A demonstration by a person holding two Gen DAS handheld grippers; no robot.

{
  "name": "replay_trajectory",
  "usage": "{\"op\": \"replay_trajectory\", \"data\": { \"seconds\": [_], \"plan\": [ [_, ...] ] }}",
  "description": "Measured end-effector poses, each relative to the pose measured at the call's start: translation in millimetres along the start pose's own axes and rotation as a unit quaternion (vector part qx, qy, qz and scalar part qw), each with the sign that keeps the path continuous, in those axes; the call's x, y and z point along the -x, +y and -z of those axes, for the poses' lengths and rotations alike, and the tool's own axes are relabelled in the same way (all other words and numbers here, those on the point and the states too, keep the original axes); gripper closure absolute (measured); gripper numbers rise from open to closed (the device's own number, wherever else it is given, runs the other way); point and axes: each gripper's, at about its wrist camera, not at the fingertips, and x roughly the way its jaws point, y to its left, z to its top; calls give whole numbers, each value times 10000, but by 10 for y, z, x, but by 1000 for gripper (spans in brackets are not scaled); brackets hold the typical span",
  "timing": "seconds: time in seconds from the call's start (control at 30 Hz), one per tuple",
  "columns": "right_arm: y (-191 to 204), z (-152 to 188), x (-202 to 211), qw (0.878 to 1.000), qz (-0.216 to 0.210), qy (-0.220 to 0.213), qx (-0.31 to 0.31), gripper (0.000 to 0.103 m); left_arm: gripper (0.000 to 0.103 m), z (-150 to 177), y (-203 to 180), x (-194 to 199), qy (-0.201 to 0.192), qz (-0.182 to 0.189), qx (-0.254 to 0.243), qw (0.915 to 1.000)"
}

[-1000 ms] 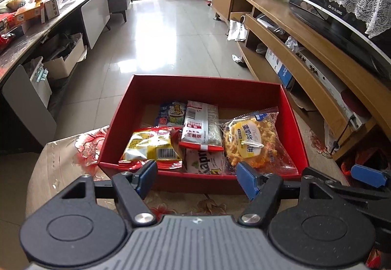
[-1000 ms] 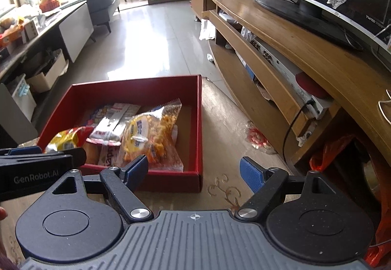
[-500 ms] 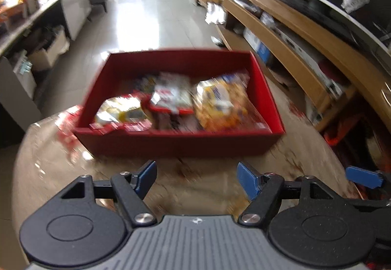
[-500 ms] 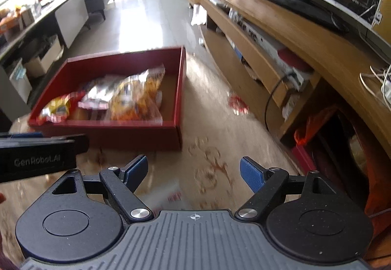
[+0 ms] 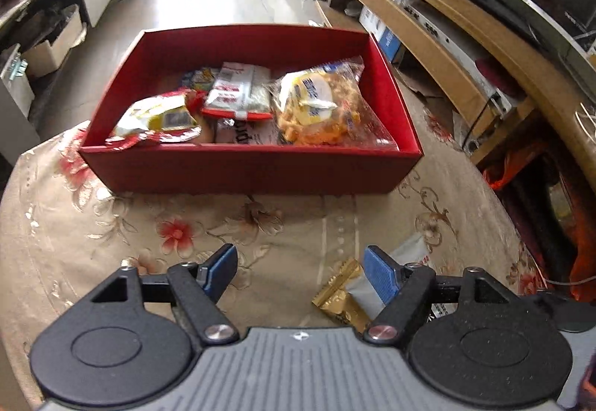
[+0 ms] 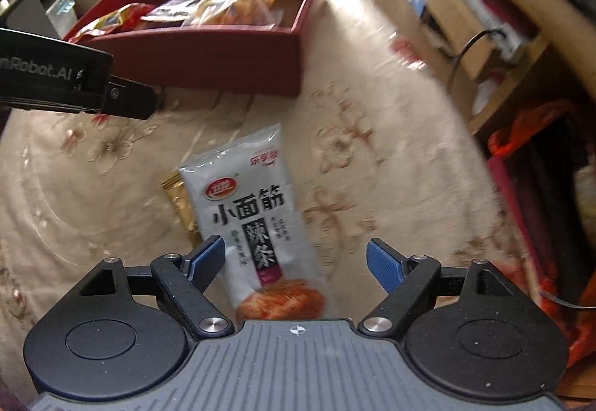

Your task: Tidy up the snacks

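Down over the flowered beige tablecloth (image 6: 372,158), both tools. Left gripper (image 5: 301,271): blue pads spread, nothing between, beside a gold foil packet (image 5: 341,299). Right gripper (image 6: 296,260): fingers spread wide above a white plastic snack pouch with black lettering (image 6: 253,221), not pressing it. Pouch flat on the cloth, overlapping the gold packet, near the red cardboard box (image 5: 246,169) with several snack bags inside.

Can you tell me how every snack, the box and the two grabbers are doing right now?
red box: open-topped, holding several snack packets.
white packet: flat on the tablecloth, outside the box, overlapping the gold one.
gold packet: flat, partly under it.
left gripper: open, empty.
right gripper: open over the white packet, not gripping.
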Motion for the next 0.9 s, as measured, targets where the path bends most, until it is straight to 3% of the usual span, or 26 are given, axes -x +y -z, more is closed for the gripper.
{"op": "replay_trajectory", "data": {
  "seconds": [0.07,0.17,0.27,0.33,0.43,0.57,0.67,0.73,0.83,0.9],
  "plan": [
    [46,16,-51,9999,-147,69,41,18,31,18,-37,-49,73,15,-97,9999],
    [136,107,-144,9994,-5,280,223,20,31,47,-88,-108,161,24,-199,9997],
    [212,197,-134,9984,123,202,512,26,31,84,-157,-162,228,47,-384,9990],
    [144,199,-95,9994,164,146,272,46,31,118,-198,-218,321,66,-477,9983],
    [-54,201,-10,9998,-43,82,-189,52,31,172,-206,-306,521,136,-387,9978],
    [-250,262,107,9983,77,-67,-571,54,31,253,-214,-401,747,295,-163,9966],
    [-428,276,197,9963,55,-196,-838,54,31,286,-371,-423,770,418,-520,9948],
    [-475,294,228,9954,113,-260,-915,54,31,295,-382,-432,677,204,-151,9974],
    [-515,270,239,9950,146,-290,-946,54,29,318,-311,-541,666,26,812,9945],
    [-520,256,263,9949,177,-322,-942,54,29,328,-381,-534,559,-222,1024,9929]
  ]
}}
